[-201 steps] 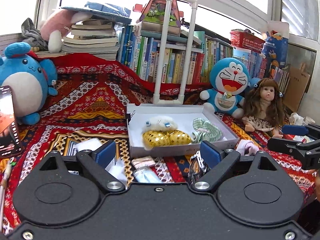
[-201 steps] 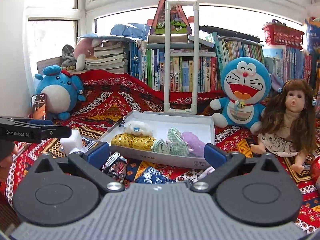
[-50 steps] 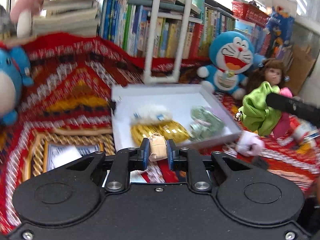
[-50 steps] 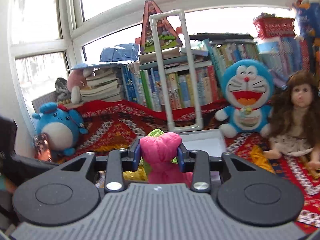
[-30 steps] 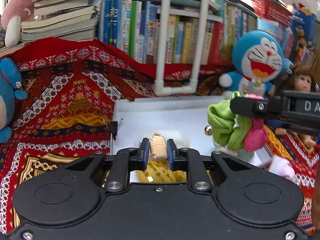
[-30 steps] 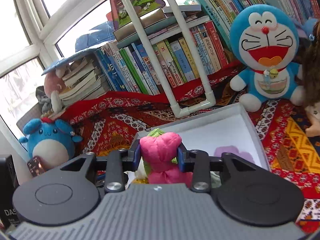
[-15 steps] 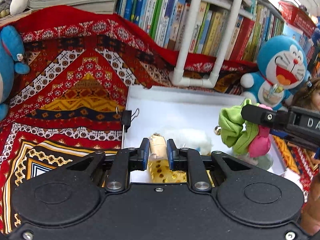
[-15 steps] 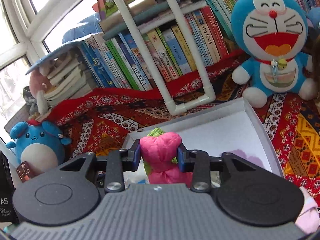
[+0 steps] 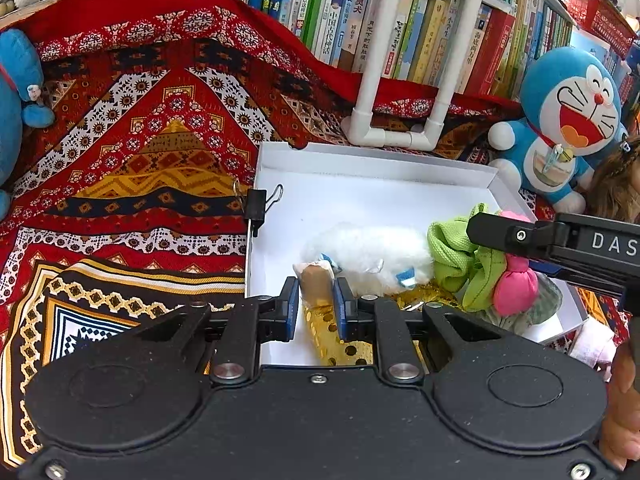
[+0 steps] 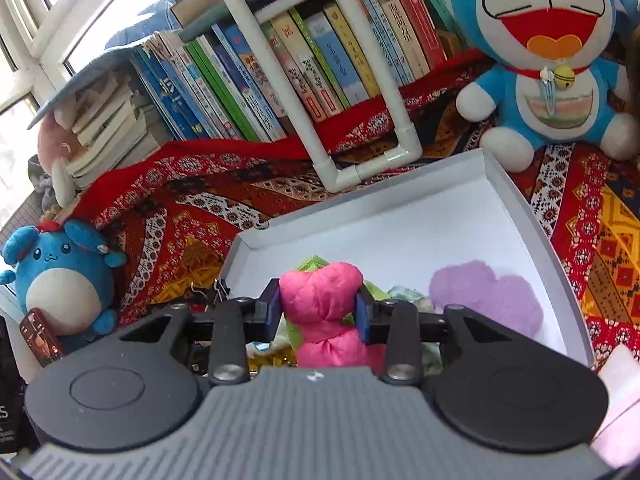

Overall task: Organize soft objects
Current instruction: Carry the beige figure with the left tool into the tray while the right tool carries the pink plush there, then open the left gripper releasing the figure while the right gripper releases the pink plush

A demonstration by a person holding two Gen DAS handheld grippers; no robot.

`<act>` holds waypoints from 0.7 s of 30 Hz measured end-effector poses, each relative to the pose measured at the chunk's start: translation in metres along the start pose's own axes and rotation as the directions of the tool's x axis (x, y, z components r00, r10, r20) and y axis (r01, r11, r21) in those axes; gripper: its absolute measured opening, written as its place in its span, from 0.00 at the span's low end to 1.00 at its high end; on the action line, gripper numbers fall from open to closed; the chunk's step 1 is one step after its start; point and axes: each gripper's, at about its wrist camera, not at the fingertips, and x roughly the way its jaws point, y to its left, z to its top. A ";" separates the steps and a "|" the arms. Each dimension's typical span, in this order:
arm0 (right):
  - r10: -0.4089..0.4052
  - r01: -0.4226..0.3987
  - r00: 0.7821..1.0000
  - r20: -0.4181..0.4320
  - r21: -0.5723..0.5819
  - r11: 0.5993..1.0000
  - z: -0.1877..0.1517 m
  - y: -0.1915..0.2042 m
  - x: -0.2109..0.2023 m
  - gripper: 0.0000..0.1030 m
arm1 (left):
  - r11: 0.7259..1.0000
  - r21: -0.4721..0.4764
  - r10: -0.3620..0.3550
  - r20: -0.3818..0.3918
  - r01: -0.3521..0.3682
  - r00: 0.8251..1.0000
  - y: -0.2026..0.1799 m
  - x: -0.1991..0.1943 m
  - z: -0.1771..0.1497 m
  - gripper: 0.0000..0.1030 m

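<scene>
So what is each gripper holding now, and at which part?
The left gripper pinches a small beige pouch at its lower end. The right gripper clamps a pink-and-green plush toy around its pink upper part.

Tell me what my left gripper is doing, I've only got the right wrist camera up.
Observer: The left gripper is shut on a small tan soft piece, over the near left part of the white box.
Operator: What's underneath it?
Observer: A gold spotted item lies directly below, with a white fluffy toy just behind it.
Operator: How does my load look from that side?
Observer: The right gripper holds the pink toy. A big bunch of green cloth hangs with it, next to the white fluffy toy.
</scene>
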 end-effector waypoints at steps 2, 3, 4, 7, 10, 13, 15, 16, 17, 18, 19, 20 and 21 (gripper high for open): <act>-0.003 0.003 1.000 -0.005 0.004 1.000 -0.001 0.000 0.001 0.40 | 1.000 0.000 -0.005 -0.004 0.005 1.000 0.000 0.001 -0.001 0.17; -0.008 0.008 1.000 -0.011 0.003 1.000 -0.002 0.000 0.002 0.40 | 1.000 0.000 -0.006 -0.005 0.006 1.000 0.000 0.001 -0.002 0.17; -0.013 0.013 1.000 -0.017 0.002 1.000 -0.002 0.000 0.003 0.40 | 1.000 0.001 -0.007 -0.004 0.007 1.000 0.000 0.001 -0.002 0.17; -0.033 0.033 0.998 -0.047 -0.011 0.999 -0.005 -0.001 0.008 0.43 | 1.000 0.007 -0.003 0.008 0.003 1.000 -0.001 -0.001 -0.004 0.19; -0.043 0.043 0.998 -0.052 -0.012 0.999 -0.006 -0.003 0.009 0.50 | 1.000 0.011 -0.005 0.023 0.005 1.000 -0.001 -0.006 -0.006 0.19; -0.021 0.021 0.999 -0.049 0.004 1.000 -0.006 -0.005 0.005 0.57 | 1.000 0.027 0.000 0.042 -0.001 0.999 -0.002 -0.013 -0.008 0.24; -0.001 0.001 0.999 -0.036 0.003 1.000 -0.006 -0.005 0.000 0.63 | 1.000 0.030 -0.001 0.057 0.000 0.998 -0.002 -0.019 -0.009 0.32; 0.003 -0.004 1.000 -0.026 -0.004 1.000 -0.006 -0.003 -0.004 0.64 | 1.000 0.028 -0.002 0.066 0.000 0.998 -0.002 -0.023 -0.009 0.34; 0.005 -0.005 1.000 -0.019 -0.013 1.000 -0.005 -0.002 -0.007 0.64 | 1.000 0.027 -0.003 0.073 0.001 0.997 -0.001 -0.026 -0.010 0.36; 0.006 -0.006 1.000 -0.010 -0.023 1.000 -0.004 0.000 -0.011 0.66 | 1.000 0.026 -0.005 0.080 0.003 0.997 -0.001 -0.030 -0.011 0.36; 0.010 -0.010 1.000 0.000 -0.035 0.999 -0.004 0.002 -0.017 0.69 | 1.000 0.027 -0.007 0.086 0.004 0.996 -0.001 -0.033 -0.011 0.37; 0.012 -0.012 1.000 0.005 -0.043 0.999 -0.003 0.003 -0.021 0.70 | 1.000 0.030 -0.010 0.091 0.007 0.996 -0.001 -0.037 -0.012 0.39; 0.013 -0.012 1.000 0.008 -0.050 0.999 -0.003 0.004 -0.025 0.72 | 0.999 0.032 -0.011 0.096 0.008 0.995 -0.002 -0.041 -0.013 0.41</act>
